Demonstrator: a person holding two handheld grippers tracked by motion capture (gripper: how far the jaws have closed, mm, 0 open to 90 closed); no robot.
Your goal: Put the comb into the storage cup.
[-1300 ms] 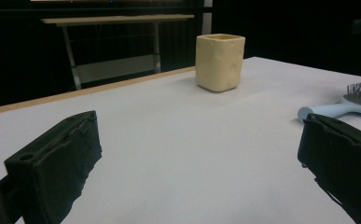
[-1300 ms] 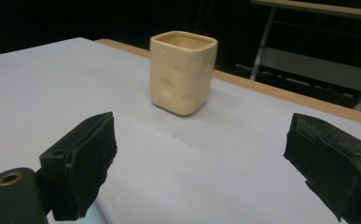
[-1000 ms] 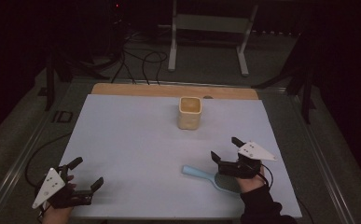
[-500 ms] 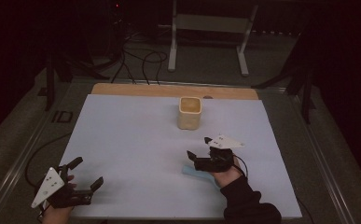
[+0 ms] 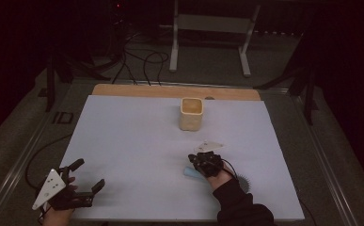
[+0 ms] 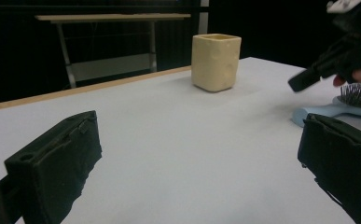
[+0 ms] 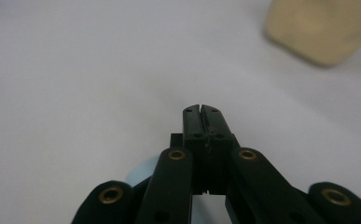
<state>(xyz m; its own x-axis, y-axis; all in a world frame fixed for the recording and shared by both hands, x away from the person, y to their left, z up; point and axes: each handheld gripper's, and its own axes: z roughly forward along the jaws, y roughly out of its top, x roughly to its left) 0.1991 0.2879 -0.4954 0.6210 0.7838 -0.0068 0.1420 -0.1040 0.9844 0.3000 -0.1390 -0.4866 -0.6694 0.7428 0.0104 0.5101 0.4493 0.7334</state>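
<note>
Hairbrush (image 5: 193,172) lies under closed right gripper (image 5: 194,160).

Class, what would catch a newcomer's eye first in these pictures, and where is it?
A cream square-sided cup stands upright toward the far middle of the white table sheet. Near the front right, the right gripper, jaws shut with nothing between them, sits over a pale blue hairbrush. At the front left corner, the left gripper rests open.
</note>
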